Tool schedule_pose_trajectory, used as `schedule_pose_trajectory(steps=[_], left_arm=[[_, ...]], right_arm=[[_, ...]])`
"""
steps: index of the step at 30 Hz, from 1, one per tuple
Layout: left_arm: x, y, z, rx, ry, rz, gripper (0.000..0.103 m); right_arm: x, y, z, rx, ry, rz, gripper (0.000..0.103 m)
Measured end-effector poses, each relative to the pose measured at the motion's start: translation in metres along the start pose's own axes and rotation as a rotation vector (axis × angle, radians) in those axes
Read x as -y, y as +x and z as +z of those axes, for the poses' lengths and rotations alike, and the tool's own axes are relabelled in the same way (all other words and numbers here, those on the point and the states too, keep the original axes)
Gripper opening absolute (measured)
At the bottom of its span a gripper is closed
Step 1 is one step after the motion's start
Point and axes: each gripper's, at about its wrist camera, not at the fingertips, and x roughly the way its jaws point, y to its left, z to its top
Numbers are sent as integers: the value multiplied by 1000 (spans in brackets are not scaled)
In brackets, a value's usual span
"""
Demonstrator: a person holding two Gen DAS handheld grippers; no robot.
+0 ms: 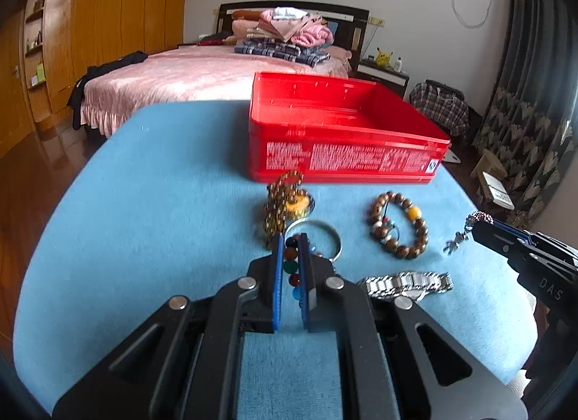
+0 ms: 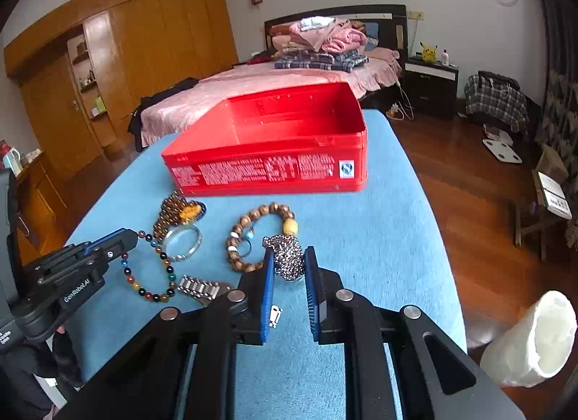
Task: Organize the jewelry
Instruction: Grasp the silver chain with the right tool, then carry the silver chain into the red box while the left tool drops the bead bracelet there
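An open red tin box (image 1: 343, 158) (image 2: 274, 170) stands at the back of the blue cloth table. My left gripper (image 1: 293, 239) (image 2: 133, 235) is shut on a multicoloured bead bracelet (image 1: 292, 268) (image 2: 151, 268), which hangs from its tip. My right gripper (image 2: 289, 255) (image 1: 480, 221) is shut on a sparkly beaded ornament (image 2: 287, 257) (image 1: 478, 218) with a small charm dangling below. On the cloth lie a wooden bead bracelet (image 1: 399, 225) (image 2: 260, 235), a dark bead strand with an amber pendant (image 1: 285, 199) (image 2: 178, 212), a silver bangle (image 1: 318, 235) (image 2: 182, 243) and a steel watch (image 1: 408, 284) (image 2: 200, 288).
The blue table (image 1: 144, 221) (image 2: 379, 239) ends in wooden floor on both sides. A pink bed (image 1: 188, 76) stands behind the table. A white cylindrical object (image 2: 531, 340) is at the right edge of the right wrist view.
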Motion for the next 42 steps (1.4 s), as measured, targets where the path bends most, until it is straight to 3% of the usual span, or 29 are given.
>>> schedule_pose_trajectory(steps=[18, 27, 42], left_arm=[[10, -20, 38, 95, 22, -26, 7], [18, -18, 78, 170, 11, -61, 7], [37, 20, 140, 244, 22, -102, 7]], right_arm=[[-7, -14, 39, 83, -17, 25, 16], [-13, -8, 71, 127, -37, 54, 16], [-1, 31, 127, 158, -31, 46, 16]])
